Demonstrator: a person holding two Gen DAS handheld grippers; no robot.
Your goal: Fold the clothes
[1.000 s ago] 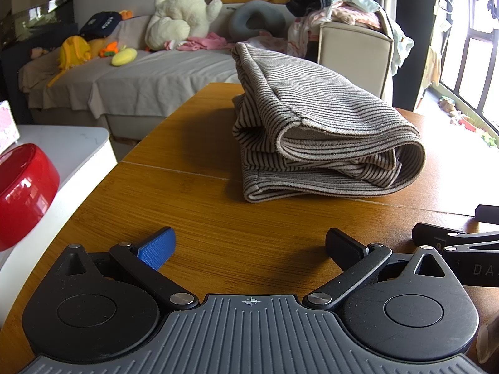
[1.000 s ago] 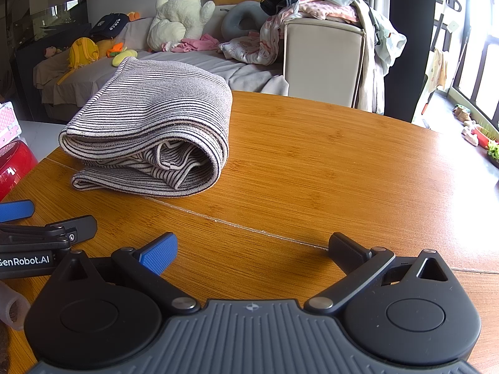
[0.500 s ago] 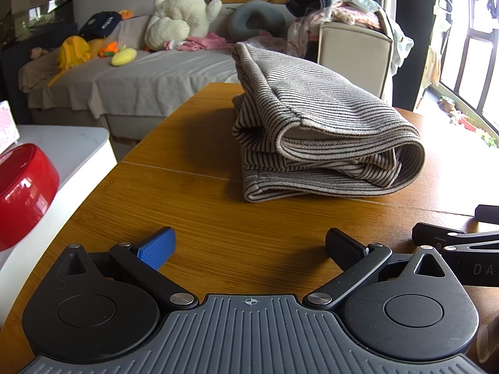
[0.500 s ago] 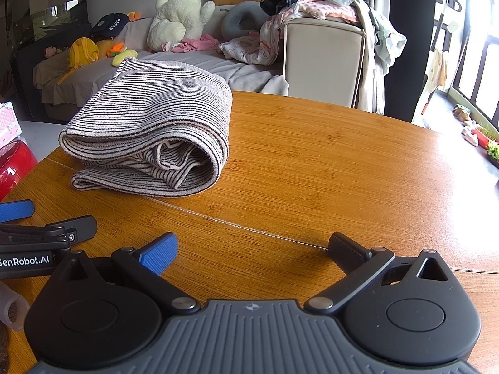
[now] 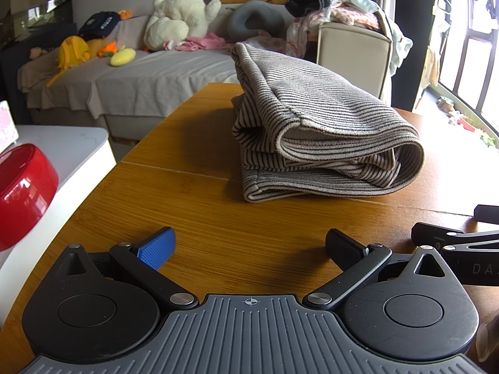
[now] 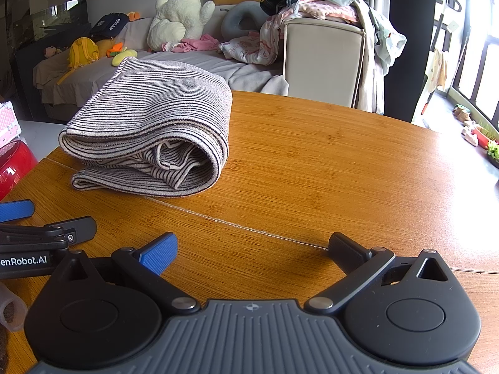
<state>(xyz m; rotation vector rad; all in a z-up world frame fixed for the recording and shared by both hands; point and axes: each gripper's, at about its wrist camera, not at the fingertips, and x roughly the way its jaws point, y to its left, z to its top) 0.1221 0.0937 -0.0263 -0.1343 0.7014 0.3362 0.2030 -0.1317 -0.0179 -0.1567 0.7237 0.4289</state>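
A: In the left wrist view, what is the left gripper (image 5: pixel 249 247) doing?

B: It is sitting at the bottom of the frame with its jaws spread wide and gripping nothing; bare wooden table (image 5: pixel 199 218) is showing between the blue pad and the black one. The folded striped garment (image 5: pixel 315 131) is lying on the table in the centre of the frame, well apart from the fingertips. The right gripper (image 5: pixel 449 227) is poking in at the right edge.

A: Anything else showing there?

B: A red bowl (image 5: pixel 21 193) is sitting at the left edge, and a sofa (image 5: pixel 149 78) is filling the upper left.

A: And the right wrist view?

B: The right gripper (image 6: pixel 252 249) is resting wide open at the bottom and holding nothing. The garment (image 6: pixel 156 127) is lying left of centre, clear of it. The left gripper (image 6: pixel 40 221) is lying at the lower left edge, open too.
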